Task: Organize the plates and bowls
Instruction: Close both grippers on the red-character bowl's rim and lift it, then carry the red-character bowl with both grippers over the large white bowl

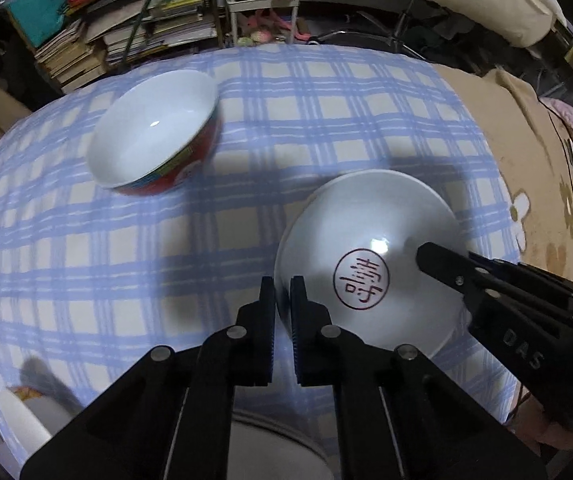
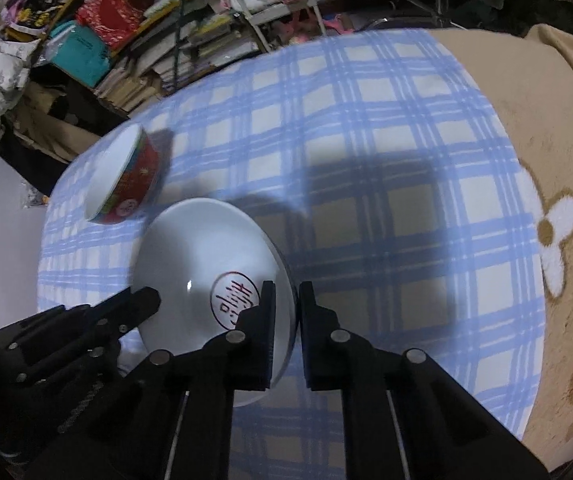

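Gripping opposite rims of white bowl, left claw and right claw clenched, angled downward over plaid tablecloth

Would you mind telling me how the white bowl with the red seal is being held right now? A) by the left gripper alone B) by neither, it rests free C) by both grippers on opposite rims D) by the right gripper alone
C: the left gripper and right gripper each pinch an opposite rim of the white bowl.

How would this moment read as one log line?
left gripper: shut on white bowl rim | right gripper: shut on opposite rim | red bowl: on tablecloth
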Action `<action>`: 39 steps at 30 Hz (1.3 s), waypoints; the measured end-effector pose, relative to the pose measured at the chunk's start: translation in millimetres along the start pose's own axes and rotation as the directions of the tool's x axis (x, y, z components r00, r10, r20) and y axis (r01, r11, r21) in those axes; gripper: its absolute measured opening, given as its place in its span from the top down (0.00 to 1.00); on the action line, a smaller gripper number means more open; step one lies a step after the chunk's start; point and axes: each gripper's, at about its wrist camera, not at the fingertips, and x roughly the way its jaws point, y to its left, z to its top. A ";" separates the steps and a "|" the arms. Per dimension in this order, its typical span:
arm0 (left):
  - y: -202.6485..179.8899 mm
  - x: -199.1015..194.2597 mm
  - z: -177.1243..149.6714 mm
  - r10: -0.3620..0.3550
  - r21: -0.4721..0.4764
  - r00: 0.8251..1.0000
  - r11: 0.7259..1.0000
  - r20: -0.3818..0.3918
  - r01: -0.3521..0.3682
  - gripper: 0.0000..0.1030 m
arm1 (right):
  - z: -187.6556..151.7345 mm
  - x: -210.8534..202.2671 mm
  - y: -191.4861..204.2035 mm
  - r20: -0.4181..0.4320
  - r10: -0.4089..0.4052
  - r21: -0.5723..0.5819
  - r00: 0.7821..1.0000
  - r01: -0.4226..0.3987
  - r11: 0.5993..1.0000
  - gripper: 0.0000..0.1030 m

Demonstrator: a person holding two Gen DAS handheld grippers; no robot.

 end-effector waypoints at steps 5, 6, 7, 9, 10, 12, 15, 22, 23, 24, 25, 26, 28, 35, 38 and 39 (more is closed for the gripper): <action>13.0 -24.2 -13.8 0.055 -0.022 0.997 0.998 0.045 -0.054 0.92 | -13.5 -17.8 25.7 0.038 0.011 -0.068 0.999 -0.008 0.998 0.88; 16.3 -29.4 -16.1 0.060 -0.029 0.997 0.998 0.053 -0.058 0.92 | -16.0 -20.1 30.9 0.042 0.016 -0.079 0.999 -0.013 0.997 0.87; 22.4 -38.1 -20.3 0.069 -0.042 0.995 0.997 0.067 -0.066 0.92 | -19.0 -23.0 36.5 0.045 0.024 -0.086 0.999 -0.020 0.996 0.87; 28.4 -48.6 -26.0 0.088 -0.058 0.992 0.995 0.086 -0.083 0.92 | -23.2 -28.3 46.0 0.050 0.046 -0.098 0.998 -0.041 0.994 0.87; 32.0 -53.5 -28.9 0.097 -0.063 0.991 0.994 0.093 -0.091 0.92 | -25.6 -31.5 51.3 0.053 0.065 -0.104 0.996 -0.059 0.993 0.87; 41.2 -64.5 -36.2 0.116 -0.079 0.987 0.991 0.107 -0.108 0.92 | -30.5 -36.9 60.2 0.058 0.096 -0.114 0.994 -0.089 0.989 0.87; 53.7 -77.3 -46.4 0.143 -0.103 0.982 0.986 0.120 -0.130 0.92 | -36.8 -41.8 75.7 0.063 0.137 -0.136 0.989 -0.128 0.983 0.87; 85.4 -105.7 -72.1 0.185 -0.162 0.972 0.974 0.145 -0.161 0.92 | -54.6 -42.4 117.5 0.057 0.182 -0.206 0.982 -0.167 0.964 0.87; 90.0 -109.3 -75.8 0.188 -0.170 0.971 0.972 0.148 -0.162 0.92 | -56.9 -40.5 123.8 0.052 0.185 -0.216 0.981 -0.170 0.962 0.87; 94.0 -112.3 -79.6 0.190 -0.178 0.970 0.971 0.150 -0.163 0.92 | -58.7 -39.6 128.0 0.049 0.187 -0.222 0.981 -0.172 0.960 0.87; 97.9 -115.2 -83.0 0.194 -0.185 0.969 0.969 0.152 -0.165 0.92 | -61.2 -38.2 133.6 0.044 0.191 -0.234 0.981 -0.176 0.956 0.87; 101.7 -118.2 -86.5 0.197 -0.191 0.968 0.967 0.153 -0.166 0.92 | -63.7 -36.7 139.5 0.039 0.197 -0.243 0.980 -0.182 0.953 0.87; 108.9 -123.0 -93.6 0.204 -0.203 0.966 0.964 0.156 -0.171 0.92 | -67.9 -36.5 147.9 0.033 0.209 -0.255 0.977 -0.194 0.947 0.87; 140.3 -140.0 -126.9 0.220 -0.264 0.962 0.949 0.161 -0.173 0.92 | -85.7 -39.3 183.8 0.034 0.241 -0.327 0.970 -0.217 0.920 0.87; 158.0 -145.6 -145.0 0.231 -0.299 0.960 0.938 0.157 -0.177 0.92 | -95.4 -37.3 201.6 0.027 0.250 -0.357 0.968 -0.224 0.907 0.87; 161.3 -146.5 -149.2 0.235 -0.308 0.959 0.934 0.156 -0.179 0.92 | -98.7 -36.5 206.7 0.023 0.254 -0.367 0.967 -0.228 0.902 0.87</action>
